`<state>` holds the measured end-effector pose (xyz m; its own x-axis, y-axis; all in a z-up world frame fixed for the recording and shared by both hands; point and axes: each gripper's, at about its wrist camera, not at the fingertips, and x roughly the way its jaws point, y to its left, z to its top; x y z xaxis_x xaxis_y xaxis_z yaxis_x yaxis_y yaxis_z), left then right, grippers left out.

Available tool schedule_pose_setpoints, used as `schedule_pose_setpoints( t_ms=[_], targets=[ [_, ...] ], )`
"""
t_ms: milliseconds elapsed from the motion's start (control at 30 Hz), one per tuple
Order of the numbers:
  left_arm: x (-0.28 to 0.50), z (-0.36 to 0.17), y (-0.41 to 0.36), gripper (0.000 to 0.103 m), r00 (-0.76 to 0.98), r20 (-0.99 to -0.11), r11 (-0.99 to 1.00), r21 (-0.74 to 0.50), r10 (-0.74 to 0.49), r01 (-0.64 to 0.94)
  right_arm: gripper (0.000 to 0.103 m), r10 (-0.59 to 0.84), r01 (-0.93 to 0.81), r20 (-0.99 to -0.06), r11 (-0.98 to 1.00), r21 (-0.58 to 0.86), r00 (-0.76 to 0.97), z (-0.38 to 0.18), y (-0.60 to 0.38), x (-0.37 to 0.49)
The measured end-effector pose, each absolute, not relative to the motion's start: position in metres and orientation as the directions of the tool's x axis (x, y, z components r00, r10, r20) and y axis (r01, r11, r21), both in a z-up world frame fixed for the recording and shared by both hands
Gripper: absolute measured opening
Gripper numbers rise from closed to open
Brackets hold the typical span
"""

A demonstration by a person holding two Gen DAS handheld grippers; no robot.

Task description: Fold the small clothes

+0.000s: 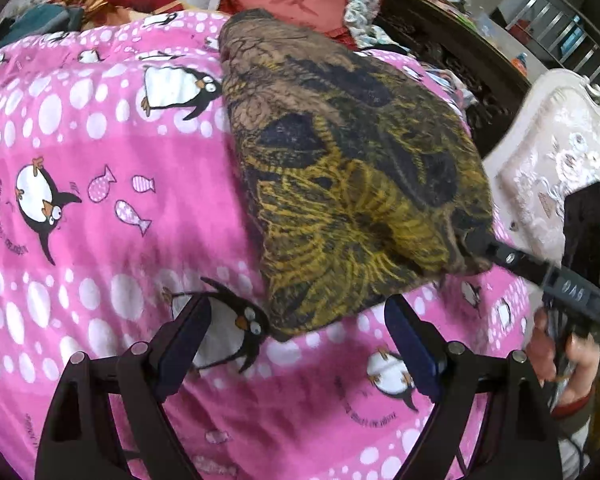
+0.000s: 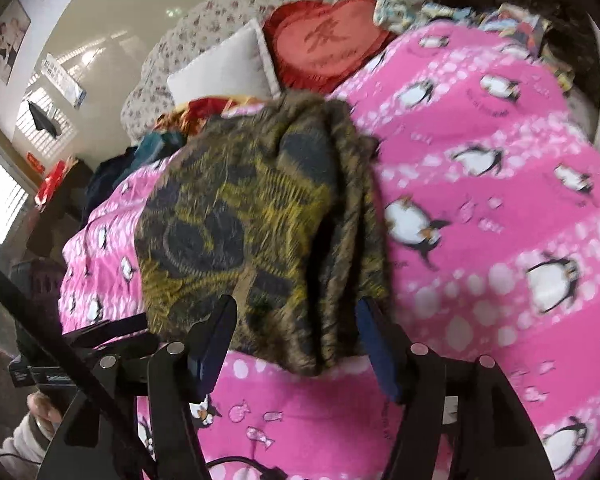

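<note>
A small brown, yellow and black patterned garment (image 1: 340,176) lies folded on a pink penguin-print quilt (image 1: 100,184). My left gripper (image 1: 296,320) is open and empty, just short of the garment's near corner. In the left wrist view the right gripper's fingers (image 1: 480,240) touch the garment's right edge. In the right wrist view the garment (image 2: 252,232) hangs in folds in front of my right gripper (image 2: 296,324), whose jaws stand apart on either side of its lower edge. The left gripper (image 2: 100,332) shows at the lower left of that view.
A red heart cushion (image 1: 300,0) and a white pillow (image 2: 224,68) lie at the head of the bed. A pile of other clothes (image 1: 80,8) sits at the far left. A cream embroidered chair (image 1: 556,152) and a dark carved bed frame (image 1: 440,48) stand on the right.
</note>
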<state>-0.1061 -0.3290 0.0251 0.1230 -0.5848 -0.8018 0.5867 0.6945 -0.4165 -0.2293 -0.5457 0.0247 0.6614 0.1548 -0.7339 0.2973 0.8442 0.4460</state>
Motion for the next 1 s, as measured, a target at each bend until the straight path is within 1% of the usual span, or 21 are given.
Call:
schedule_pose_setpoints(
  t_ms=[33, 67, 133, 167, 200, 233, 267, 300, 400, 500, 633, 667, 700, 733, 800, 833, 867, 900, 933, 967, 1000],
  targets=[
    [-0.104, 0.024, -0.329, 0.088, 0.121, -0.796, 0.697, -0.432, -0.593, 0.573, 0.017, 0.151, 0.288, -0.734, 0.853, 0.435, 0.663, 0.024, -0.545, -0.229],
    [-0.102, 0.024, -0.329, 0.088, 0.118, -0.786, 0.695, -0.452, -0.607, 0.560, 0.011, 0.136, 0.282, -0.725, 0.861, 0.424, 0.675, 0.026, -0.545, -0.231],
    [-0.101, 0.026, -0.330, 0.086, 0.109, -0.765, 0.674, -0.479, -0.635, 0.563, 0.010, 0.126, 0.271, -0.699, 0.862, 0.429, 0.704, 0.033, -0.550, -0.237],
    [-0.101, 0.027, -0.332, 0.069, 0.104, -0.761, 0.661, -0.476, -0.640, 0.581, 0.010, 0.126, 0.269, -0.682, 0.855, 0.443, 0.721, 0.038, -0.553, -0.240],
    [-0.103, 0.028, -0.337, 0.035, 0.086, -0.768, 0.642, -0.463, -0.635, 0.611, 0.010, 0.138, 0.261, -0.660, 0.844, 0.468, 0.738, 0.043, -0.557, -0.244],
    [-0.103, 0.029, -0.341, 0.022, 0.078, -0.779, 0.636, -0.445, -0.623, 0.631, 0.009, 0.156, 0.247, -0.636, 0.831, 0.498, 0.756, 0.048, -0.561, -0.248],
    [-0.104, 0.031, -0.344, 0.018, 0.088, -0.786, 0.630, -0.417, -0.611, 0.655, 0.009, 0.171, 0.235, -0.618, 0.822, 0.519, 0.768, 0.052, -0.563, -0.251],
    [-0.105, 0.032, -0.344, 0.016, 0.082, -0.782, 0.617, -0.417, -0.617, 0.667, 0.009, 0.176, 0.226, -0.609, 0.821, 0.525, 0.773, 0.055, -0.564, -0.251],
    [-0.106, 0.043, -0.339, 0.013, 0.069, -0.768, 0.583, -0.421, -0.637, 0.694, 0.009, 0.178, 0.215, -0.608, 0.829, 0.516, 0.774, 0.058, -0.561, -0.253],
    [-0.103, 0.047, -0.327, 0.013, 0.058, -0.756, 0.563, -0.431, -0.652, 0.705, 0.009, 0.179, 0.212, -0.630, 0.844, 0.494, 0.756, 0.049, -0.558, -0.254],
    [-0.100, 0.030, -0.330, 0.014, 0.054, -0.791, 0.591, -0.408, -0.610, 0.696, 0.009, 0.135, 0.299, -0.739, 0.855, 0.424, 0.660, 0.007, -0.559, -0.236],
    [-0.100, 0.027, -0.329, 0.019, 0.054, -0.793, 0.601, -0.414, -0.606, 0.684, 0.011, 0.130, 0.313, -0.751, 0.853, 0.417, 0.648, 0.000, -0.559, -0.233],
    [-0.099, 0.026, -0.327, 0.030, 0.047, -0.792, 0.610, -0.429, -0.608, 0.666, 0.012, 0.128, 0.322, -0.752, 0.848, 0.421, 0.647, -0.001, -0.559, -0.232],
    [-0.097, 0.025, -0.324, 0.037, 0.035, -0.789, 0.612, -0.447, -0.613, 0.653, 0.014, 0.135, 0.324, -0.743, 0.839, 0.438, 0.656, 0.001, -0.560, -0.234],
    [-0.096, 0.031, -0.315, 0.060, 0.054, -0.773, 0.617, -0.460, -0.632, 0.639, 0.031, 0.128, 0.327, -0.714, 0.824, 0.462, 0.688, 0.012, -0.565, -0.240],
    [-0.096, 0.036, -0.311, 0.065, 0.081, -0.771, 0.627, -0.447, -0.632, 0.638, 0.054, 0.109, 0.335, -0.698, 0.818, 0.468, 0.708, 0.020, -0.570, -0.243],
    [-0.094, 0.041, -0.308, 0.073, 0.112, -0.767, 0.638, -0.432, -0.632, 0.638, 0.074, 0.089, 0.342, -0.677, 0.810, 0.477, 0.731, 0.028, -0.574, -0.248],
    [-0.090, 0.047, -0.307, 0.078, 0.138, -0.760, 0.646, -0.425, -0.636, 0.634, 0.080, 0.072, 0.348, -0.652, 0.799, 0.491, 0.755, 0.036, -0.579, -0.250],
    [-0.087, 0.051, -0.306, 0.080, 0.153, -0.751, 0.651, -0.429, -0.642, 0.626, 0.083, 0.059, 0.354, -0.632, 0.786, 0.507, 0.773, 0.043, -0.586, -0.250],
    [-0.079, 0.055, -0.308, 0.083, 0.167, -0.743, 0.663, -0.442, -0.648, 0.604, 0.083, 0.057, 0.356, -0.613, 0.771, 0.529, 0.788, 0.048, -0.593, -0.245],
    [-0.072, 0.056, -0.309, 0.084, 0.174, -0.736, 0.673, -0.460, -0.654, 0.579, 0.088, 0.067, 0.349, -0.603, 0.762, 0.546, 0.795, 0.049, -0.598, -0.238]
  ],
)
